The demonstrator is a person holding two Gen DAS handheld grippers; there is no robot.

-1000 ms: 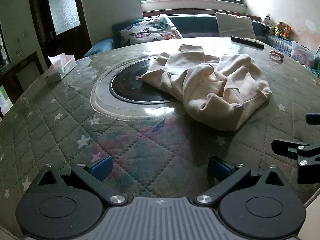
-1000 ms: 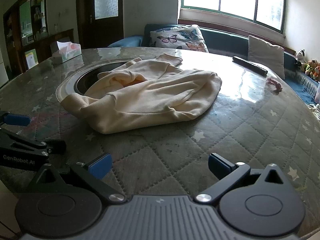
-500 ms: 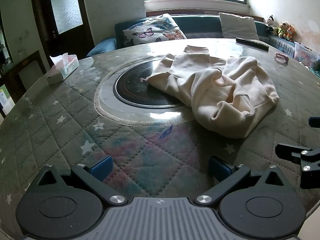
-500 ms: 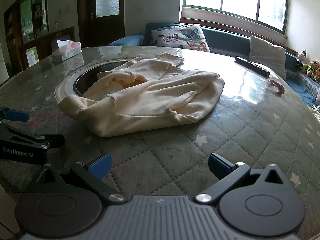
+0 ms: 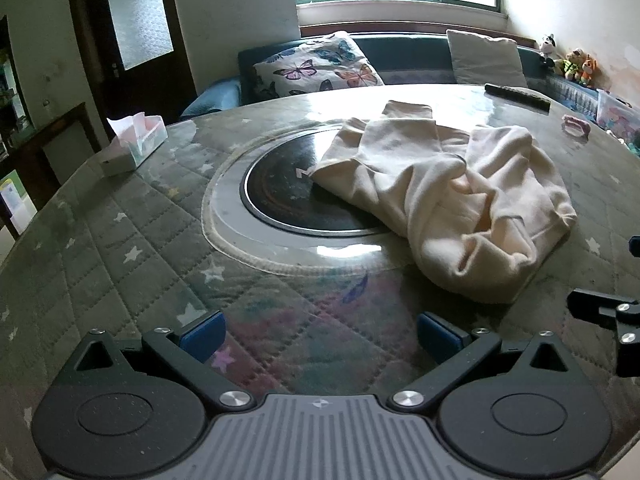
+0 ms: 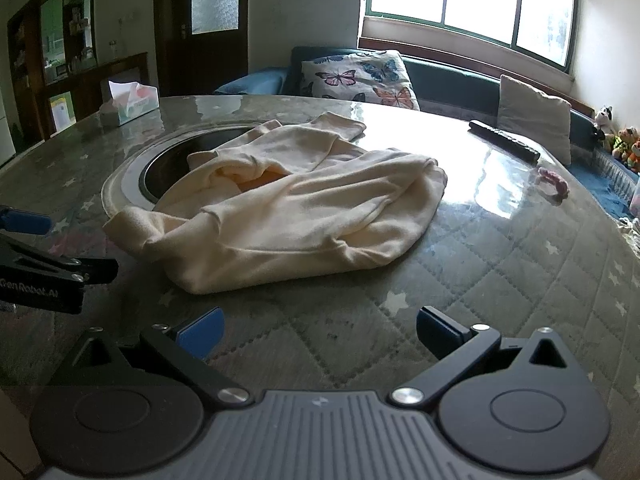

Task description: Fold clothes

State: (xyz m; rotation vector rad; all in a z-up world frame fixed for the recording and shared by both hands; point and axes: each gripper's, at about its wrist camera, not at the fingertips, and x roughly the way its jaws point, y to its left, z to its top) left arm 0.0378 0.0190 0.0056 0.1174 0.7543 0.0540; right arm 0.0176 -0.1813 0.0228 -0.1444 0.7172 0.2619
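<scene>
A crumpled cream sweatshirt (image 5: pixel 452 196) lies on the round table, partly over the black centre disc (image 5: pixel 280 196); it also shows in the right wrist view (image 6: pixel 296 216). My left gripper (image 5: pixel 320 334) is open and empty, low over the table, short of the garment's near edge. My right gripper (image 6: pixel 318 330) is open and empty, just in front of the garment's hem. Each gripper shows at the edge of the other's view, the right one (image 5: pixel 608 312) and the left one (image 6: pixel 48 268).
The table (image 5: pixel 120 248) has a quilted star cover under glass. A tissue box (image 5: pixel 134 142) stands at the far left. A remote (image 6: pixel 504 140) and a pink item (image 6: pixel 554 184) lie at the far right. A sofa with cushions (image 6: pixel 360 76) is behind.
Both grippers have moved a little closer to the sweatshirt, which looks larger in both views. The garment has not moved. Both stay open.
</scene>
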